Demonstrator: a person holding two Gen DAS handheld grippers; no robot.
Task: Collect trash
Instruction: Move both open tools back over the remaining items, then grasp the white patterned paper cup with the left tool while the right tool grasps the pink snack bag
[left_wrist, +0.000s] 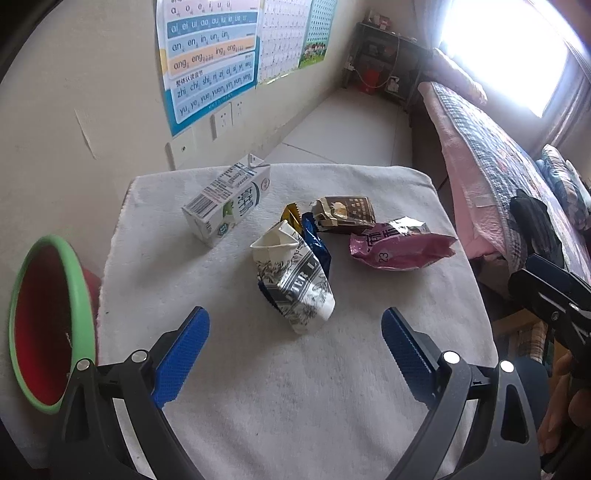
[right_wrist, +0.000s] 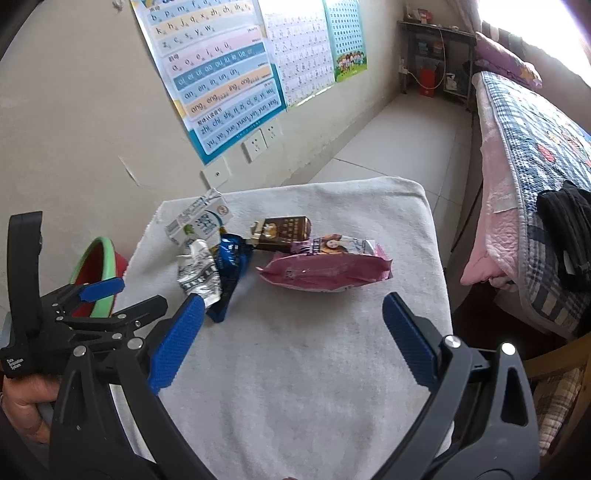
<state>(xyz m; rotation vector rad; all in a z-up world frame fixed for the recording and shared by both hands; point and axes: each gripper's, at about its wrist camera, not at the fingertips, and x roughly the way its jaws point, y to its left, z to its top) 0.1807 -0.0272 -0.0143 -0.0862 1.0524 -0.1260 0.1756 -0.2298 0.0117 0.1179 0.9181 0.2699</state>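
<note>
Both grippers — left gripper (left_wrist: 295, 354), right gripper (right_wrist: 293, 343) — hang wide open, empty, lined up on the wrappers; crumpled carton (left_wrist: 295, 280) probably goes first, bin (left_wrist: 44, 332) waiting alongside.

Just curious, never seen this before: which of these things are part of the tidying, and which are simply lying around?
Part of the job:
milk carton
crumpled paper carton
blue wrapper
brown packet
pink snack bag
red basin

Just around:
pinyin poster
bed quilt
wall sockets

Home bedroom: quilted bed (right_wrist: 535, 147), pinyin posters (right_wrist: 221, 85) on wall, wall sockets (right_wrist: 255, 146), tiled floor (right_wrist: 399, 136).
</note>
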